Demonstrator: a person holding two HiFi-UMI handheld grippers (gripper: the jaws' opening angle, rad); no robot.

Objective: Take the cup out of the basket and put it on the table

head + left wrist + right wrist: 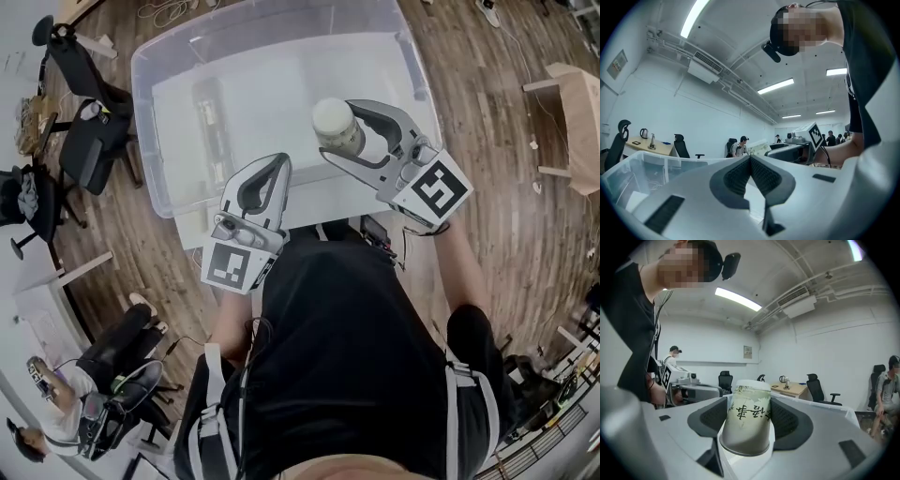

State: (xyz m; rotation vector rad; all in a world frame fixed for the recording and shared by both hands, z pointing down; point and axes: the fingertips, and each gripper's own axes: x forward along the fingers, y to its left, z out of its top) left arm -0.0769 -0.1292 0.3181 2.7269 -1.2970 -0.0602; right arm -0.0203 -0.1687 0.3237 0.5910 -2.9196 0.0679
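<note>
A pale green paper cup (331,118) with a white lid and dark lettering is clamped between the jaws of my right gripper (339,133). It hangs above the right part of the clear plastic basket (142,67). In the right gripper view the cup (747,416) fills the gap between both pads, its base toward the camera, with the right gripper (749,425) shut on it. My left gripper (279,165) hovers at the basket's near edge, jaws shut with nothing between them. In the left gripper view its pads meet at the tip, the left gripper (750,157) pointing across the room.
The basket sits on a white table (309,212). A dark bottle-like object (211,120) lies inside it at the left. Office chairs (89,141) stand at the left, a seated person (103,361) at the lower left, and wooden furniture (572,122) at the right.
</note>
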